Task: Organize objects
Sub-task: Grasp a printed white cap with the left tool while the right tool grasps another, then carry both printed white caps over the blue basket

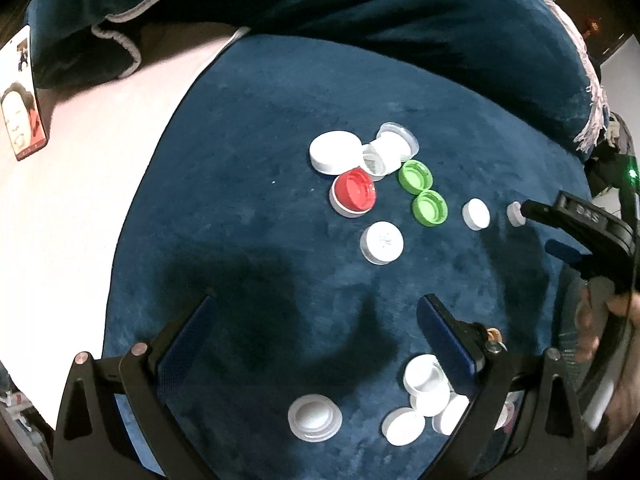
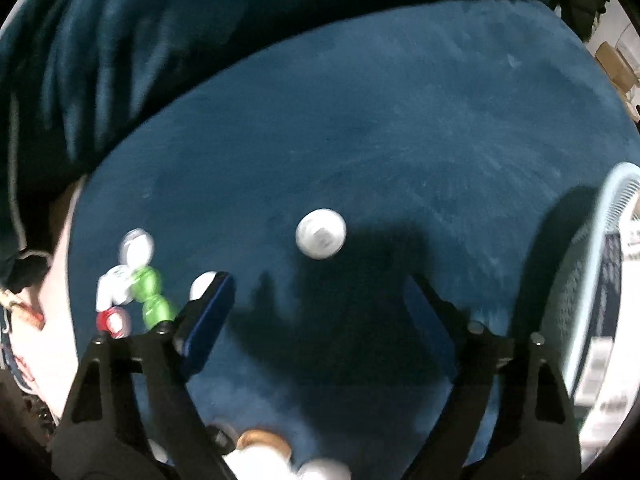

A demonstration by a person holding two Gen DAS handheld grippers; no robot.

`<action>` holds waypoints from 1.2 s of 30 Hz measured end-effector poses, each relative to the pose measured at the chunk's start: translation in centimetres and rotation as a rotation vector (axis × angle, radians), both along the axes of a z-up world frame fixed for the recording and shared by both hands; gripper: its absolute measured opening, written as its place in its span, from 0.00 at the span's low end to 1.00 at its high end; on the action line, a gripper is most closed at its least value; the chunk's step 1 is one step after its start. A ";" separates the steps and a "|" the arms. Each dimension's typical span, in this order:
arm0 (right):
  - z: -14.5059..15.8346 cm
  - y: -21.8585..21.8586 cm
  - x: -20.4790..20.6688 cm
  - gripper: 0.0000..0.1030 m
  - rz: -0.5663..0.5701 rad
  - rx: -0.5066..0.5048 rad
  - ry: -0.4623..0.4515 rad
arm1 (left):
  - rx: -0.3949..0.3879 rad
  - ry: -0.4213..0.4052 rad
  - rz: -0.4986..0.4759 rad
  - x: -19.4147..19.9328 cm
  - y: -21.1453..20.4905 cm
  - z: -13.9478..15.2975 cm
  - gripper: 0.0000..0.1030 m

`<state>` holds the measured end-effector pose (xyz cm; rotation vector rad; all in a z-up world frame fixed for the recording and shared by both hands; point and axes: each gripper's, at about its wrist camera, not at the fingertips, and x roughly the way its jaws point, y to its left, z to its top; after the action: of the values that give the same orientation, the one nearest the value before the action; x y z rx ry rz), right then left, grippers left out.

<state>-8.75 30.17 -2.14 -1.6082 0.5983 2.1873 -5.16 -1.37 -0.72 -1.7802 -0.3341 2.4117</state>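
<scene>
Bottle caps lie scattered on a dark blue velvet cushion (image 1: 248, 208). In the left wrist view a red cap (image 1: 354, 192), two green caps (image 1: 416, 176) (image 1: 430, 208) and several white caps (image 1: 334, 151) form a loose group. My left gripper (image 1: 316, 308) stands open above bare cushion, with more white caps (image 1: 315, 417) (image 1: 426, 384) nearer its base. My right gripper (image 2: 318, 284) is open, pointing down, with a small white cap (image 2: 321, 239) just beyond its fingertips. That cap (image 1: 516, 214) also sits by the right gripper (image 1: 540, 232) in the left wrist view.
A light blue slatted basket (image 2: 612, 208) stands at the cushion's right edge. A phone (image 1: 24, 92) lies on the pale surface (image 1: 80, 220) to the left. A dark blue blanket (image 1: 360, 12) is piled behind. The right wrist view is blurred.
</scene>
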 end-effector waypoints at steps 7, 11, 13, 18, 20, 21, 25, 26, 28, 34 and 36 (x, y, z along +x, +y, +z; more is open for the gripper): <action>-2.9 0.8 -1.6 0.40 -0.001 -0.004 -0.060 | -0.044 -0.004 -0.046 -0.5 1.4 -1.2 0.98; -2.5 0.1 -1.0 0.30 0.025 0.010 -0.068 | -0.034 -0.017 -0.071 -0.6 2.3 -2.4 0.97; -2.2 -0.8 -0.3 0.30 0.054 -0.023 -0.071 | -0.031 -0.007 -0.085 -0.8 2.8 -2.6 0.96; -1.9 -3.3 1.0 0.30 0.125 -0.071 -0.086 | -0.023 0.050 -0.083 -2.2 3.7 -3.1 0.83; -1.7 -4.0 1.3 0.30 0.139 -0.084 -0.087 | -0.013 0.068 -0.087 -2.7 4.1 -3.4 0.76; -1.5 -4.3 1.5 0.30 0.150 -0.084 -0.087 | -0.025 0.082 -0.095 -2.9 4.4 -3.6 0.68; -1.0 -5.3 2.1 0.30 0.172 -0.095 -0.088 | -0.057 0.121 -0.115 -2.7 4.6 -2.9 0.29; -0.7 -5.6 2.3 0.30 0.180 -0.094 -0.087 | -0.042 0.122 -0.119 -2.8 4.6 -2.7 0.29; 0.1 -6.0 2.8 0.30 0.190 -0.090 -0.075 | -0.012 0.134 -0.129 -2.3 4.4 -1.8 0.29; 4.3 -8.0 5.4 0.30 0.180 -0.127 -0.001 | 0.109 0.146 -0.168 0.0 4.3 1.3 0.29; 6.1 -8.1 6.8 0.30 0.171 -0.140 0.040 | 0.100 0.176 -0.191 1.0 5.1 3.2 0.29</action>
<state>-1.91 22.11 3.99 -1.7489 0.6605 2.3520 -4.16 3.72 2.44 -1.4736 -0.2481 2.3502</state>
